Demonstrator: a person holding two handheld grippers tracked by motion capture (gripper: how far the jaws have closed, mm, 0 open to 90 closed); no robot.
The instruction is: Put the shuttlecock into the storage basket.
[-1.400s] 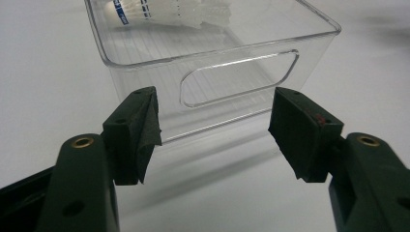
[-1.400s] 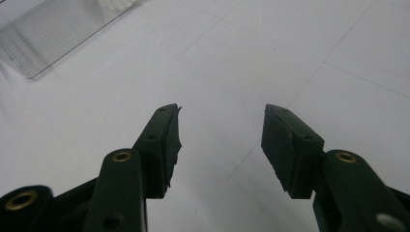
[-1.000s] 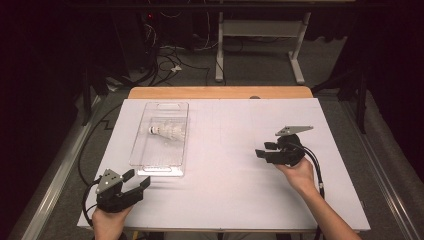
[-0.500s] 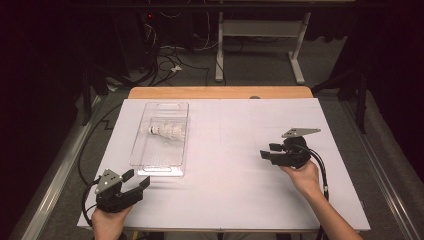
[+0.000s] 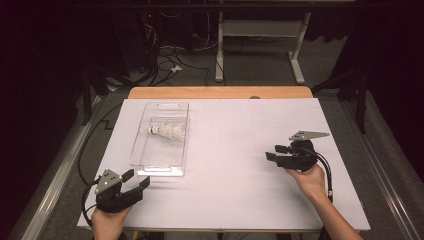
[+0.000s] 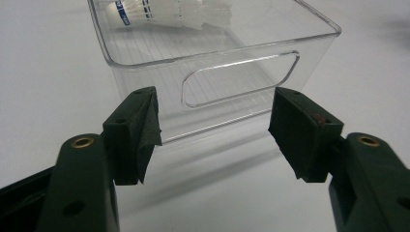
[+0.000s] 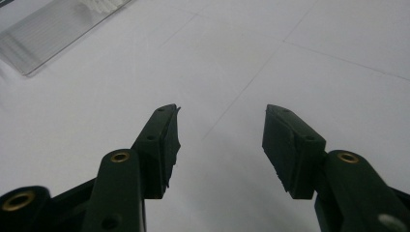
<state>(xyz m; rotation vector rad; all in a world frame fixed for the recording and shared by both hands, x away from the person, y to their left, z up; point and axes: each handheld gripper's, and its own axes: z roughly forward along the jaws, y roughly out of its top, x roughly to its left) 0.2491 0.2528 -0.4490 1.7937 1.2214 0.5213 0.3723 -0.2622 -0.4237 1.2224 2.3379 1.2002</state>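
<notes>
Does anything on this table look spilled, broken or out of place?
Nothing stands out. The shuttlecock lies on its side inside the clear bin, which sits flat on the white table. Both grippers, left and right, are open and hold nothing.

The shuttlecock (image 5: 167,132) is white with a blue band at its cork; the bin (image 5: 145,150) is clear, ribbed along its floor; the table (image 5: 235,165) is white; both grippers' fingers (image 6: 138,125) are black.
</notes>
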